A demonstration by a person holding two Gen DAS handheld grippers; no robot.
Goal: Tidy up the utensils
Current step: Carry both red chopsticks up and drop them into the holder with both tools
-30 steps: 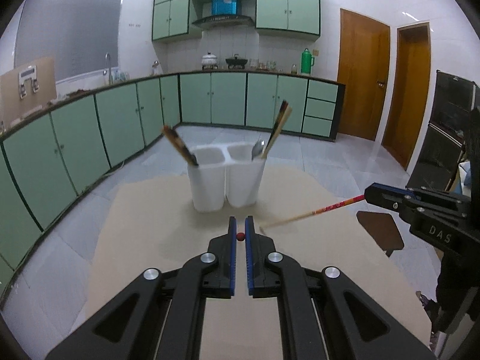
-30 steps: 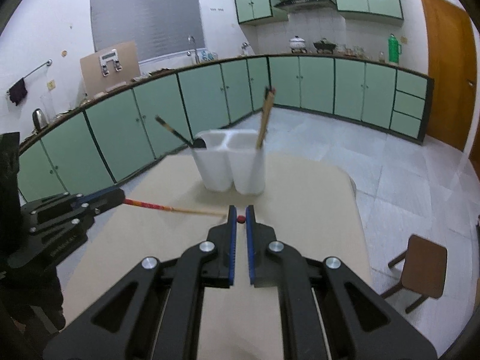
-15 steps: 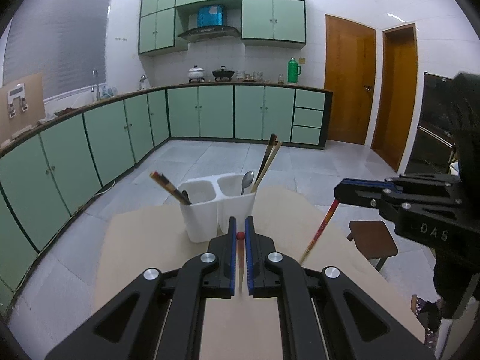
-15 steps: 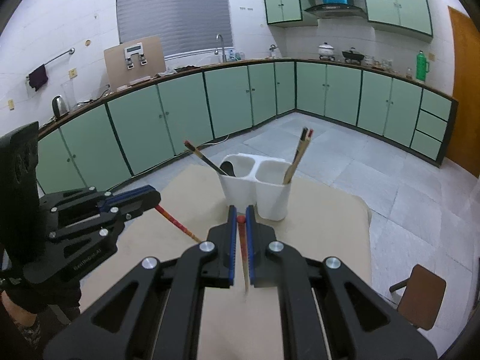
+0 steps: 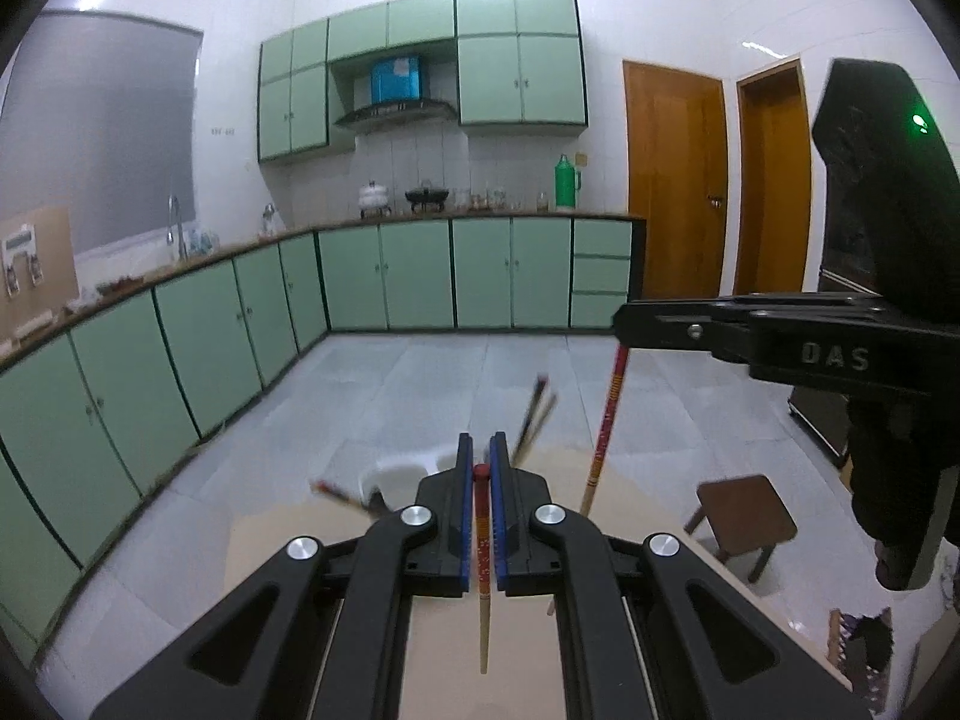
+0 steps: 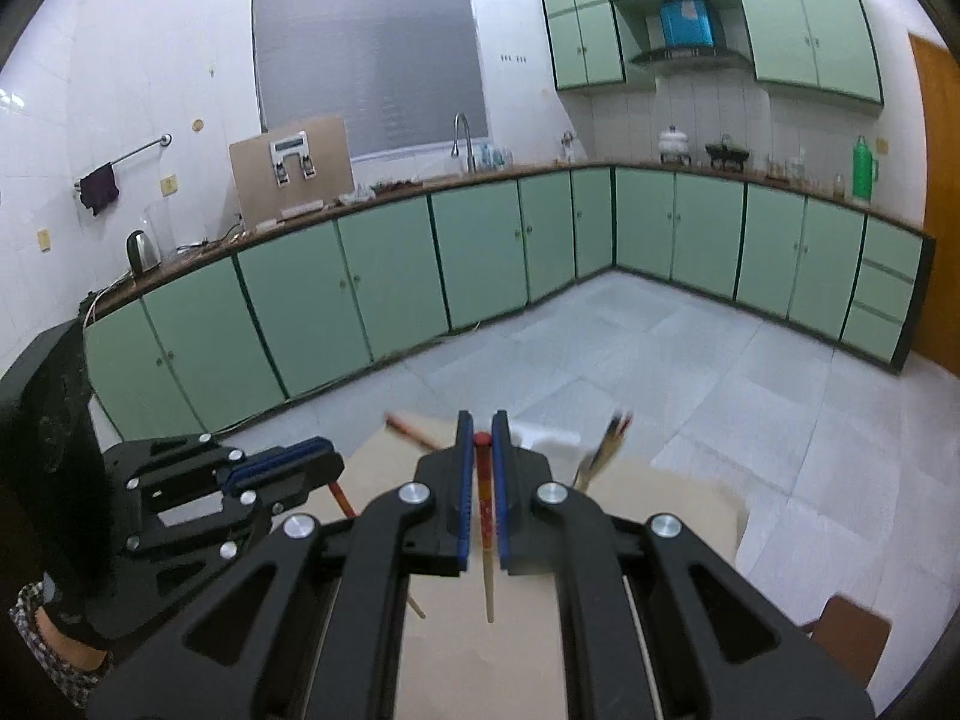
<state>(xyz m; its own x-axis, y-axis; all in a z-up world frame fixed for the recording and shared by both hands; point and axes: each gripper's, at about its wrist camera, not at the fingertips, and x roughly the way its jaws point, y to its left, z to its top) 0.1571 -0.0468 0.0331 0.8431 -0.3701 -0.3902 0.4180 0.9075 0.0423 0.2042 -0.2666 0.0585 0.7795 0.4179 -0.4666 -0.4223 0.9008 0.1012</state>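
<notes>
- Hanging point-down from the left gripper (image 5: pixel 480 480), a red-topped chopstick (image 5: pixel 482 570) is pinched near its red end between the narrow jaws, and its pale tip dangles over the table (image 5: pixel 516 660).
- The right gripper (image 6: pixel 481 447) pinches a second chopstick (image 6: pixel 487 546) the same way, jaws nearly together on the red end, pale tip pointing down over the table.
- The white holder (image 5: pixel 399 477) is the landmark: it stands on the far part of the table, just beyond both grippers' tips and mostly hidden behind them.
- The holder has two cups side by side. In the left wrist view a dark-handled utensil (image 5: pixel 342 492) leans out of its left cup, and a pair of dark chopsticks (image 5: pixel 534 420) leans out to the right.
- From the left wrist view, the right gripper sits to the right of the holder and higher, its chopstick hanging almost straight down beside the dark pair.
- From the right wrist view, the left gripper sits to the left of the holder, a patterned sleeve (image 6: pixel 36 618) behind it.
- A brown stool (image 5: pixel 744 519) stands on the floor to the right of the holder, beyond the table edge.
</notes>
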